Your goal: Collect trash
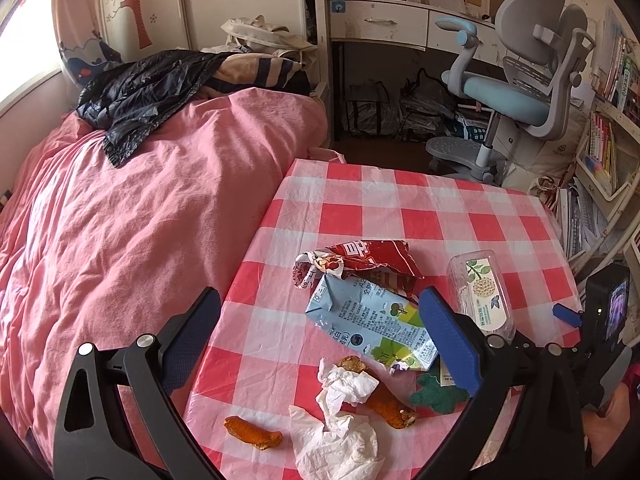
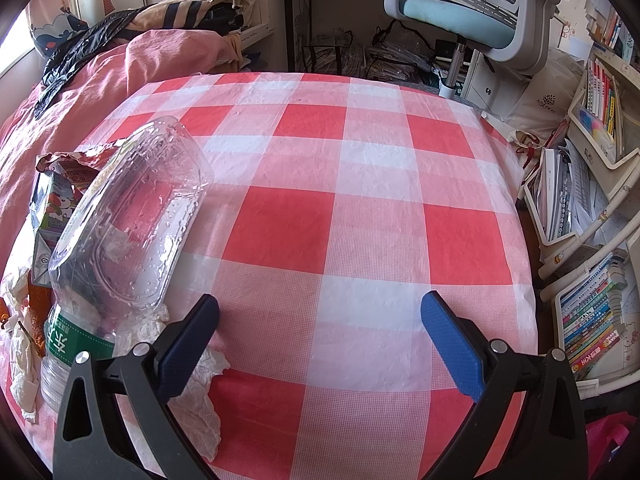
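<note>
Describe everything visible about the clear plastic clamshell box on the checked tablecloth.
The clear plastic clamshell box is a rounded oblong container of thin transparent plastic with small dimples. From the left wrist view its top carries a paper label printed with leaves and a pale round flower. It looks closed and empty. It sits at the right edge of the trash pile, tilted and propped on a plastic bottle with a green label and crumpled tissue. Neither hand-held gripper touches it.
</note>
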The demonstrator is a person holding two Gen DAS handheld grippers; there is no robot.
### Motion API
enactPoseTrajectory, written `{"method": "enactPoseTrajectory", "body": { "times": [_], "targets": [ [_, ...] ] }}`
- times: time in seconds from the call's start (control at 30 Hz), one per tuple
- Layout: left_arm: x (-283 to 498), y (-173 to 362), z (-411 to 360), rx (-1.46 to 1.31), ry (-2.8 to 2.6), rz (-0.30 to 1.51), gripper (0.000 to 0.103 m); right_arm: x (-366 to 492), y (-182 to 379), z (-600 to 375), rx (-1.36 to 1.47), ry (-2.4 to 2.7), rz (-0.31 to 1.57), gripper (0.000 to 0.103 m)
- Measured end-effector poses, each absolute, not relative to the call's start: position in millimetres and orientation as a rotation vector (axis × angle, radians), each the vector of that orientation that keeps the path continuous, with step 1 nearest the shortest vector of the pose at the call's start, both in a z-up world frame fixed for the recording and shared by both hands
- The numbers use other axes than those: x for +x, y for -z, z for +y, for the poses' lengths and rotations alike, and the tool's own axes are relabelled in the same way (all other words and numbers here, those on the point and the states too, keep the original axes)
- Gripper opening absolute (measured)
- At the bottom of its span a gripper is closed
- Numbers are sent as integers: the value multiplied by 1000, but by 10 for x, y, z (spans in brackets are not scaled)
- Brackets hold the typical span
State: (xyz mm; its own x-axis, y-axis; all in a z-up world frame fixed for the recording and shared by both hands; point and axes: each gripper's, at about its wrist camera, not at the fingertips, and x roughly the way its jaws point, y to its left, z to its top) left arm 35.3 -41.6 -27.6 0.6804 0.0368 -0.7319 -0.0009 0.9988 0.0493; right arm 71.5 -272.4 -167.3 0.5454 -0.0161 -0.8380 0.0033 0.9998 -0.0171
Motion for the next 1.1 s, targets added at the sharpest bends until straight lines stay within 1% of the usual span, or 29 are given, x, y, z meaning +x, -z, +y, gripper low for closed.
{"method": "enactPoseTrajectory", "body": {
  "times": [0.13, 0.23, 0.33, 0.43, 0.53, 0.6, 0.8, 0.87, 0.93, 0.97, 1.03, 1.07, 1.1],
  "targets": [
    [366, 303, -475, 77, -20, 826, 96, 719, 1670, -2729, -18, -4, 997, 96],
    [359, 308, -472, 88, -19, 828, 96, 737, 1581, -2764, -16, -109, 1036, 96],
    [338, 286, -408, 97, -25, 819, 96, 529, 1214, -2831, 39, -145, 922, 96],
    [300, 268, -264, 82, -43, 815, 96, 100, 866, -2746, 51, -229, 834, 96],
    [257, 264, -117, 69, -65, 816, 96, -351, 862, -2553, 25, -336, 818, 96],
    [212, 271, -32, 60, -73, 818, 96, -584, 954, -2340, -55, -378, 836, 96],
    [-30, 358, 146, 58, -58, 849, 96, -762, 1167, -2054, -100, -459, 914, 95],
    [-144, 386, 190, 68, -53, 857, 96, -770, 1238, -1995, -143, -453, 929, 91],
    [-253, 436, 230, 67, -45, 875, 96, -764, 1297, -1967, -150, -456, 950, 80],
    [-307, 479, 241, 61, -26, 895, 96, -765, 1341, -1963, -150, -455, 968, 77],
    [-403, 589, 235, 45, 31, 944, 96, -772, 1408, -1972, -139, -459, 998, 67],
    [-438, 648, 213, 44, 53, 971, 96, -759, 1439, -1972, -131, -460, 1009, 66],
    [-465, 706, 177, 52, 78, 993, 96, -746, 1464, -1975, -126, -461, 1019, 61]
  ]
}}
